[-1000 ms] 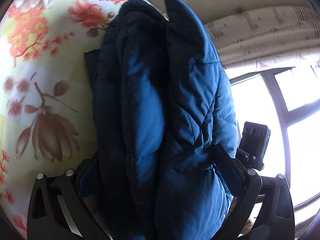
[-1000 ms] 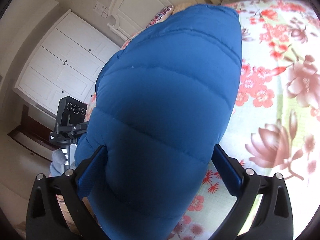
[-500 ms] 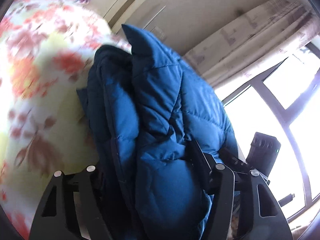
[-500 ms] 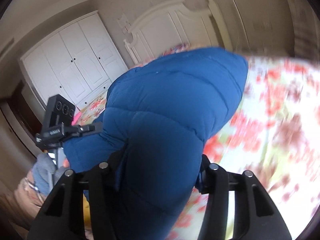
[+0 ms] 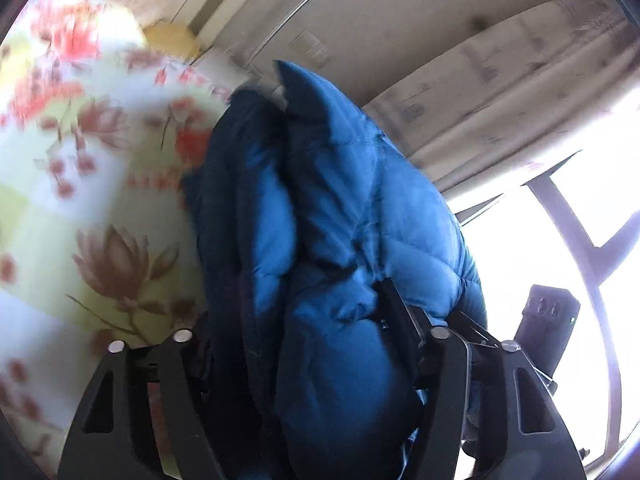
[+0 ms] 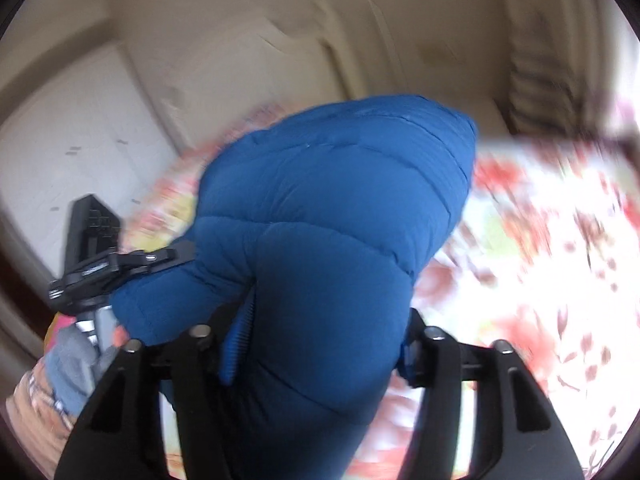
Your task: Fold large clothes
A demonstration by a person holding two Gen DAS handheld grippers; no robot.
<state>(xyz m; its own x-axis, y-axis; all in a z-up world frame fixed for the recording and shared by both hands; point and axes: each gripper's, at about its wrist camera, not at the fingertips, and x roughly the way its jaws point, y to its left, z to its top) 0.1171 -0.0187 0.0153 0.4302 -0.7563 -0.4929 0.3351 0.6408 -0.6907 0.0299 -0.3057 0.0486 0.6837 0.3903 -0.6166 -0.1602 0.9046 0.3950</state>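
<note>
A puffy blue quilted jacket [image 5: 340,200] hangs bunched in folds above the floral bed sheet [image 5: 80,208]. My left gripper [image 5: 296,312] has its pads pressed into the folded layers, and its jaws are opening slightly with the jacket between them. In the right wrist view the same jacket [image 6: 340,200] bulges out between the fingers of my right gripper [image 6: 324,320]. Its jaws are also opening a little, and the pads still pinch the fabric. The picture is blurred by motion. The left gripper's left fingertip is hidden behind dark fabric.
The floral bed [image 6: 540,240] spreads beneath both grippers. A white headboard [image 6: 260,72] and white wardrobe [image 6: 72,140] stand behind. A bright window [image 5: 560,240] with curtains [image 5: 500,100] is at the right. A black camera unit [image 6: 92,232] and piled clothes [image 6: 60,368] sit at the left.
Both pairs of jaws have narrowed onto the jacket from wide open. Both views have swung upward and sideways, showing more wall and less bed, with the bundle carried along.
</note>
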